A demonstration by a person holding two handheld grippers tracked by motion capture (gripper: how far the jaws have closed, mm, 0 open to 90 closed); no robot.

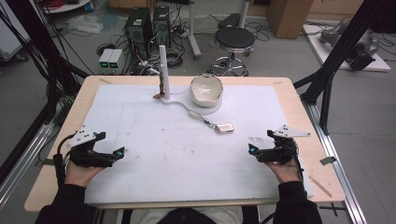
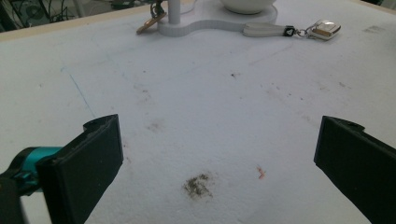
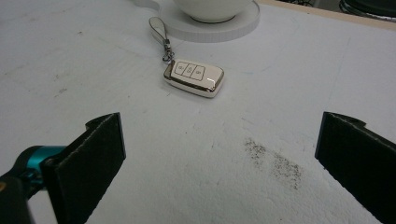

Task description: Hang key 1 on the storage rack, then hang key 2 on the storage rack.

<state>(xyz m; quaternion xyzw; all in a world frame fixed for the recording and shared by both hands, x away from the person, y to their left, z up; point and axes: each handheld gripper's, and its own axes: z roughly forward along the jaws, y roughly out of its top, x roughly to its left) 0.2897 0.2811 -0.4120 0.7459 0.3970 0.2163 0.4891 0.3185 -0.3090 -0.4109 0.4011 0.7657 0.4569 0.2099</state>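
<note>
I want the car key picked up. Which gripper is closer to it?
Right. The right gripper sits just right of and below the car key; the left gripper is far across the mat.

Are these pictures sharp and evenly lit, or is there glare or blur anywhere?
High view: soft, even light, slightly grainy. Right gripper view: the key fob is sharp with a small glint on its rim, while the near jaws are blurred. Left gripper view: the bowl is bright white, its detail washed out.

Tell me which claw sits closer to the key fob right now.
The right claw: the key fob lies just ahead of it, filling its view, while the left claw sits far across the mat.
</note>
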